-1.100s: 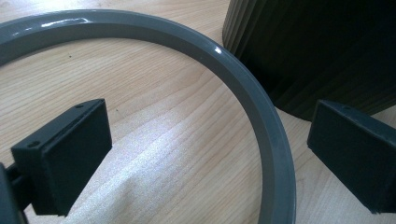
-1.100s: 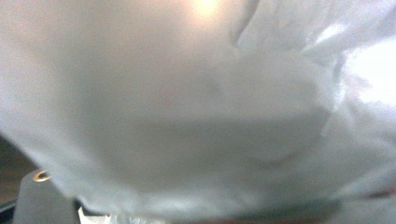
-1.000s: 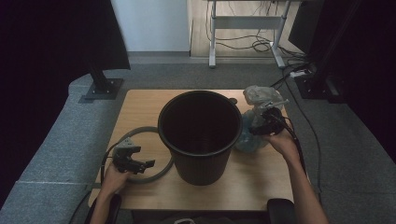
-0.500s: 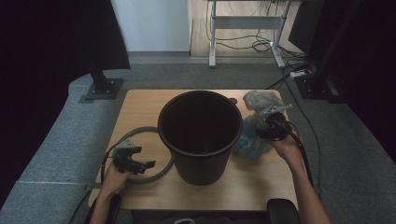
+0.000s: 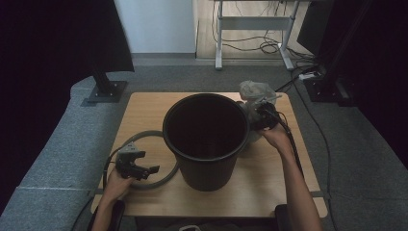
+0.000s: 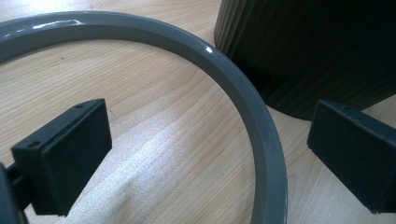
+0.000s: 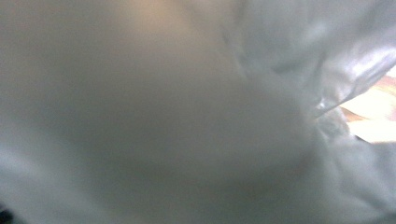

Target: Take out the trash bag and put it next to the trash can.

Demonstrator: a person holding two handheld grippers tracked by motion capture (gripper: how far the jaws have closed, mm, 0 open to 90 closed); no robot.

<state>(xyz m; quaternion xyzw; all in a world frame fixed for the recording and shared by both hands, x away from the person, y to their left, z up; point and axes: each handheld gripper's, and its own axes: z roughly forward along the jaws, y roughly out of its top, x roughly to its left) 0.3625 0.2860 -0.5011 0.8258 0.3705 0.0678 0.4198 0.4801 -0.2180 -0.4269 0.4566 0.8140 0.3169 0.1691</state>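
A black bucket [image 5: 207,168] stands upright mid-table, its ribbed wall [image 6: 308,51] close in the left gripper view. A grey ring [image 5: 144,136] lies flat to its left. My left gripper [image 5: 146,169] rests over the ring's near arc, open, with the ring's band [image 6: 261,121] and bare wood between the jaws [image 6: 210,140]. My right gripper [image 5: 260,115] is pushed into a crumpled clear plastic bag [image 5: 255,90] at the bucket's far right rim. Its jaws have just been opening. The bag [image 7: 187,116] lies blurred against the lens and hides the jaws, so I cannot tell what lies between them.
The wooden table [image 5: 144,110] is flanked by grey cushioned surfaces [image 5: 53,144]. Cables [image 5: 308,110] trail off the right side, and a desk frame [image 5: 250,29] stands behind on the floor.
My right hand has moved left toward the bucket's rim with the gripper in the bag, which is now bunched tighter against the bucket. The left hand has stayed still.
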